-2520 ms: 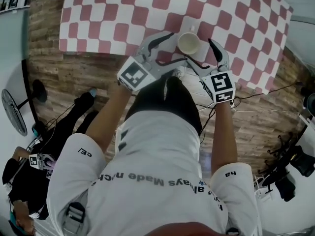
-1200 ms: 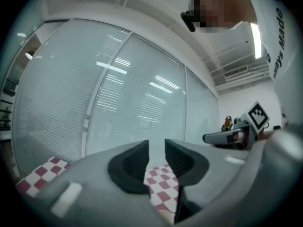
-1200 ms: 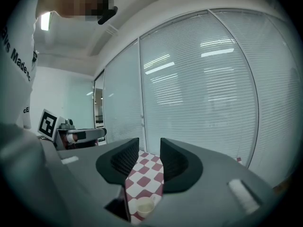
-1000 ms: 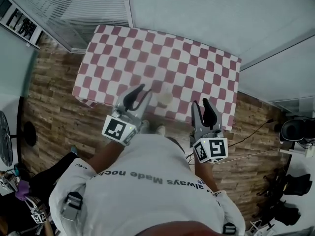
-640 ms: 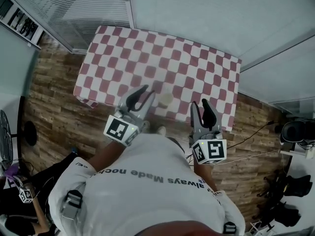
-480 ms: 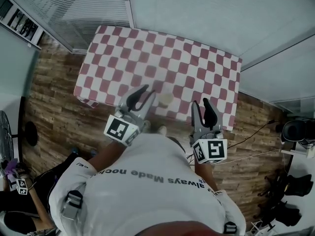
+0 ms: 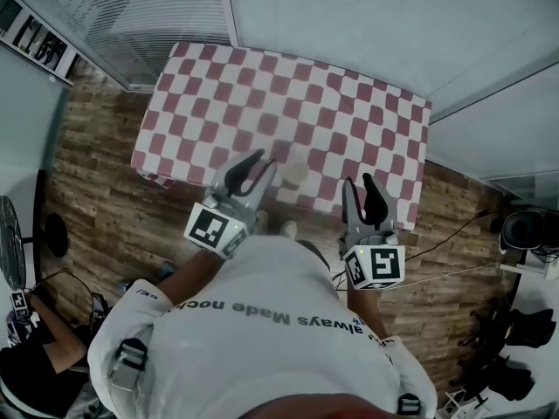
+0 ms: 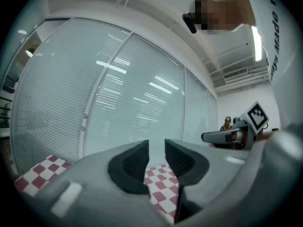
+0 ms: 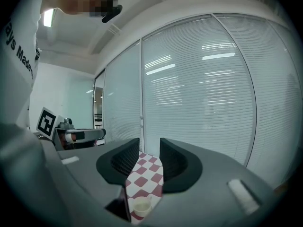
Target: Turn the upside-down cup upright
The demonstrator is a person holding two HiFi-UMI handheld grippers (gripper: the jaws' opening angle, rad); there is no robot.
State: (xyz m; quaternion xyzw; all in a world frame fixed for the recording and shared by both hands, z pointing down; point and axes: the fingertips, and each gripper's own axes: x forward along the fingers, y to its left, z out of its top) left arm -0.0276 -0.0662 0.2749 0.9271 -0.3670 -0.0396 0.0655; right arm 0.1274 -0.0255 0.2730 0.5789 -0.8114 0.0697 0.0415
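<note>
Standing mouth-up on the red-and-white checked tablecloth (image 7: 262, 85), the small cream-coloured cup (image 7: 295, 174) sat close to the table's near edge, touched by neither tool. In the head view it lay between the two grippers, just beside the left gripper (image 7: 258, 164) and well apart from the right gripper (image 7: 360, 186). Both grippers were held roughly level by the front edge of the cloth, pointing across the table toward the white slatted blinds (image 7: 131, 16).

The left gripper view showed the left gripper (image 8: 156, 148) with its dark ridged pads (image 8: 130, 167) parted by a narrow slot. Only checked cloth and blinds showed through it, and nothing was gripped. The right gripper view showed the right gripper (image 9: 149, 148) likewise, with a narrow gap between its jaws and nothing held. The cup (image 9: 141, 205) appeared low down and beyond that gap, its open mouth upward and a small handle on its right side.

Wooden plank floor (image 7: 96, 216) surrounded the table, and the person's white T-shirt (image 7: 262, 321) filled the lower part of the head view.
</note>
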